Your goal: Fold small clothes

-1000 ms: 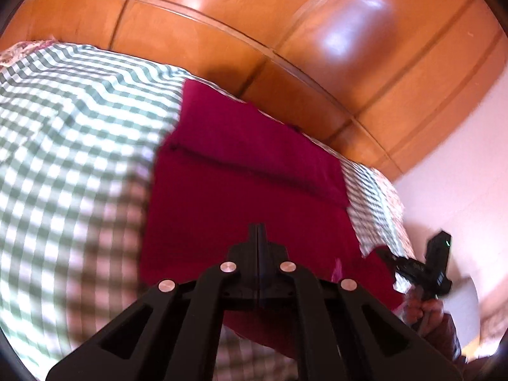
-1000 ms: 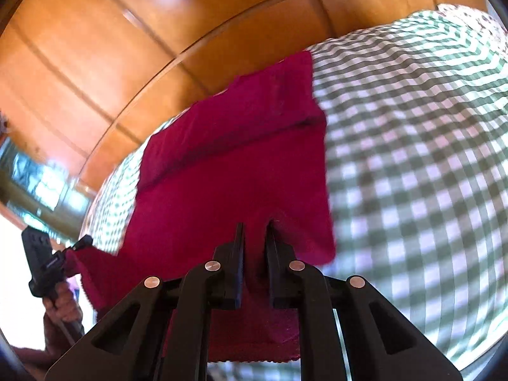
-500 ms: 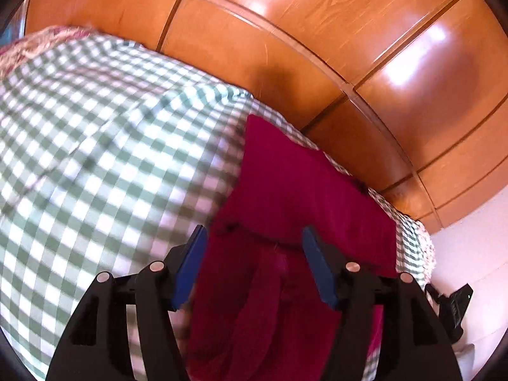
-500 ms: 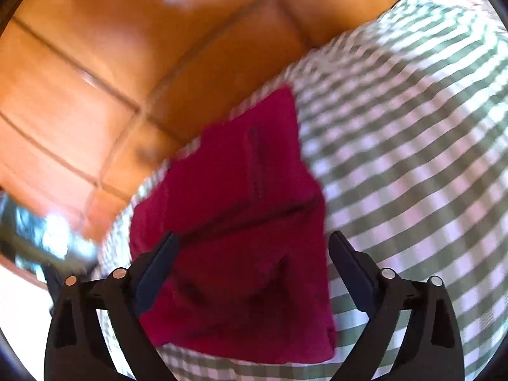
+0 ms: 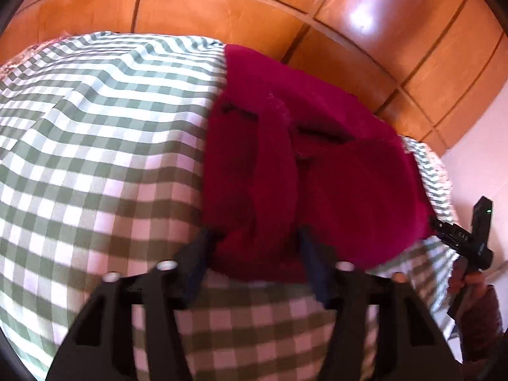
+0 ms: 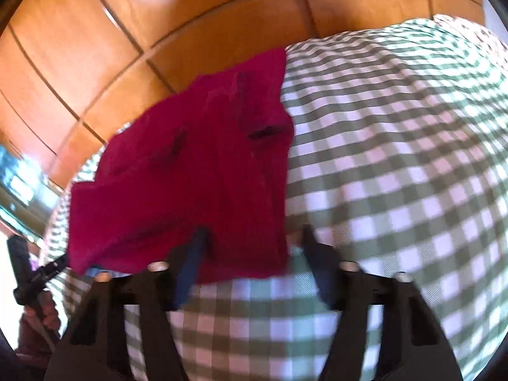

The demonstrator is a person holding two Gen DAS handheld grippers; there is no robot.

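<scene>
A crimson small garment (image 5: 304, 171) lies partly folded on the green-and-white checked bedcover (image 5: 95, 146). It also shows in the right wrist view (image 6: 190, 177). My left gripper (image 5: 254, 247) is open, its fingers straddling the garment's near edge without holding it. My right gripper (image 6: 250, 244) is open too, its left finger (image 6: 197, 247) at the garment's near right corner. The right gripper also shows in the left wrist view (image 5: 444, 231) at the garment's far corner, and the left gripper shows in the right wrist view (image 6: 60, 263).
Orange wooden wardrobe panels (image 5: 222, 6) rise behind the bed. A pale wall (image 5: 476, 146) stands at the right. The checked cover (image 6: 397, 158) spreads wide to the right of the garment.
Both grippers were shut on the garment's edge a second ago; they have opened and let it go. The folded edge now rests on the garment and both grippers have drawn back.
</scene>
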